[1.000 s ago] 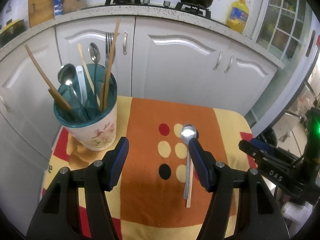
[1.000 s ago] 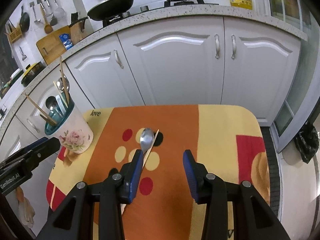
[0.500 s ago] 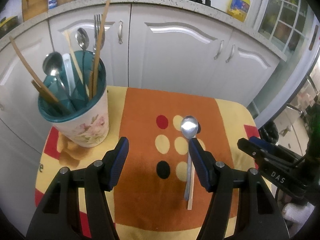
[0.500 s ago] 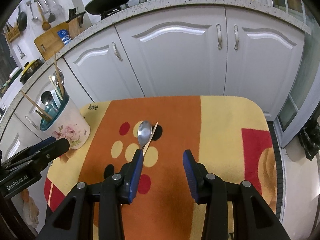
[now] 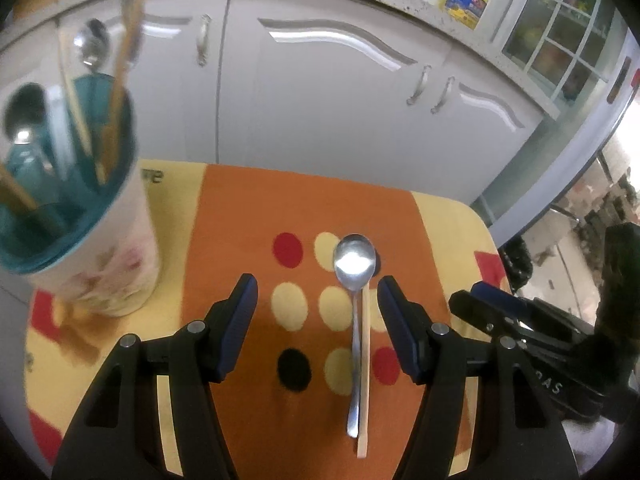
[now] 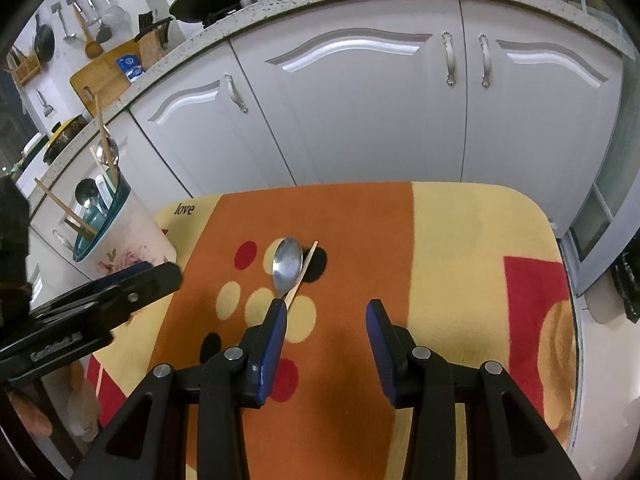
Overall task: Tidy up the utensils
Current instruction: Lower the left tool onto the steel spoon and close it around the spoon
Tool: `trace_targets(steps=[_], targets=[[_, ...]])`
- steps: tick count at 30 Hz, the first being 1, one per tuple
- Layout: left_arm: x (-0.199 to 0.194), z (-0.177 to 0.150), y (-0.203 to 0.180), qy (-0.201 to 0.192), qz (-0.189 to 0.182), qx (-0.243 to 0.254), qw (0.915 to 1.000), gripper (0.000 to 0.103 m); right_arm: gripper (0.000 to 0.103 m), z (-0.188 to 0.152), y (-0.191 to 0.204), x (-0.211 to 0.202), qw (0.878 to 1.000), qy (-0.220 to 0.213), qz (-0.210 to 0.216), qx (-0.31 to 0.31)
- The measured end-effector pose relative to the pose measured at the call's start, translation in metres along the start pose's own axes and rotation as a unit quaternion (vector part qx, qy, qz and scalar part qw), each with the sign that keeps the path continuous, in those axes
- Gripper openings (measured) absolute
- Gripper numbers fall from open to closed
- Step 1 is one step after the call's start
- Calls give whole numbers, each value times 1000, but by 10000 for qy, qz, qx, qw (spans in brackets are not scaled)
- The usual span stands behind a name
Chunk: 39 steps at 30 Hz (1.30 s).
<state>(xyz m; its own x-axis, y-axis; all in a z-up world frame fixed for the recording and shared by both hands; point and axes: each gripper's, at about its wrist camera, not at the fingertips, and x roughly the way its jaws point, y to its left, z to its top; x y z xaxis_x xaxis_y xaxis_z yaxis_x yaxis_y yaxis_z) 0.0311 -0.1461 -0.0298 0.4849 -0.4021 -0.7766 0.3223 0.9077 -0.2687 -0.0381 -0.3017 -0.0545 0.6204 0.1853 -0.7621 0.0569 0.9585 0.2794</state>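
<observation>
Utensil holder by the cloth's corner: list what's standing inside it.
The utensil holder shows metal spoons, wooden sticks and a pale plastic handle poking out. Their lower ends and the holder's bottom are hidden by its teal wall.

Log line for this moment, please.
left tool open over spoon | right tool open | stick beside spoon | holder upright

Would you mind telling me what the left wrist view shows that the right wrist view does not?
Only the left wrist view shows the full length of the spoon and chopstick, lying side by side between the open left jaws. Only the right wrist view shows the hanging tools and cutting board. Both share the utensil holder, patterned mat and white cabinets.
</observation>
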Motion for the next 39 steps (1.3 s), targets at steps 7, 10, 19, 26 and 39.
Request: trace_targets(steps=[7, 10, 19, 26, 39], targets=[[45, 14, -1, 261, -257, 58, 9993, 60, 39, 5, -15, 9, 9998, 52, 82, 155], [60, 21, -1, 355, -389, 75, 9986, 60, 39, 7, -20, 13, 9998, 82, 94, 170], [96, 27, -10, 597, -549, 520, 9953, 60, 39, 14, -33, 24, 9994, 116, 168, 287], [106, 25, -18, 655, -599, 697, 9936, 36, 39, 15, -37, 29, 9993, 131, 145, 316], [75, 8, 19, 781, -137, 418, 9960, 35, 39, 21, -19, 45, 9992, 272, 257, 100]])
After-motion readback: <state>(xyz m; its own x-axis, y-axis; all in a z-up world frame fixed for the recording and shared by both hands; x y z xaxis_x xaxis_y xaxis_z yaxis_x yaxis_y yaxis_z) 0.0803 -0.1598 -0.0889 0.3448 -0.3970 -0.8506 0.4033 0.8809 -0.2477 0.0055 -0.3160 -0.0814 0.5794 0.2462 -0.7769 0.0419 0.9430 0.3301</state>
